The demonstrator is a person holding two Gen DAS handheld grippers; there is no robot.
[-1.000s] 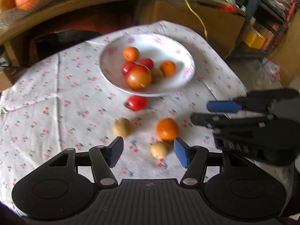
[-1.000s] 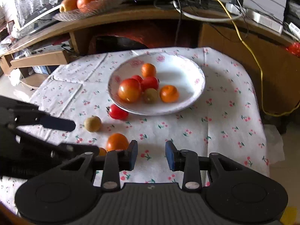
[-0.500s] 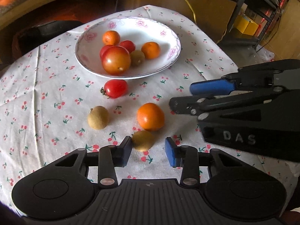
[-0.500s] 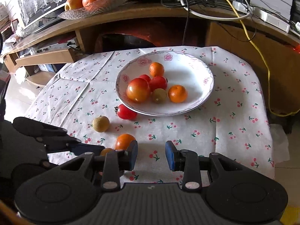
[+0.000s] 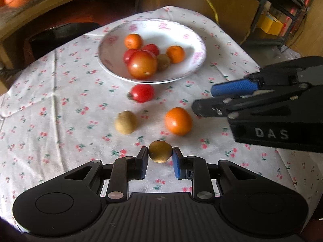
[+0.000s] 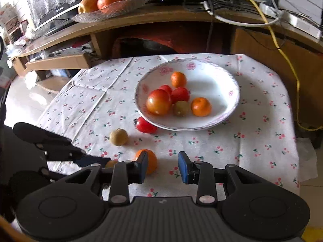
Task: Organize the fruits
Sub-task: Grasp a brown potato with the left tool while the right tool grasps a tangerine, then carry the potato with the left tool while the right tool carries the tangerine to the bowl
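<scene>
Left tongs (image 5: 159,154) clamped on small brown fruit (image 5: 160,151); orange (image 5: 178,121) at 1 o'clock. Right tongs (image 6: 162,167) apart, empty, above desk (image 6: 252,141).

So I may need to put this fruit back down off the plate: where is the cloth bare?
Bare cloth lies left of the brown fruit, out to the table edge, and right of the plate in the right wrist view. It is crowded in front of the plate: tomato, orange and right gripper sit close together. The plate's right half is free too.
</scene>
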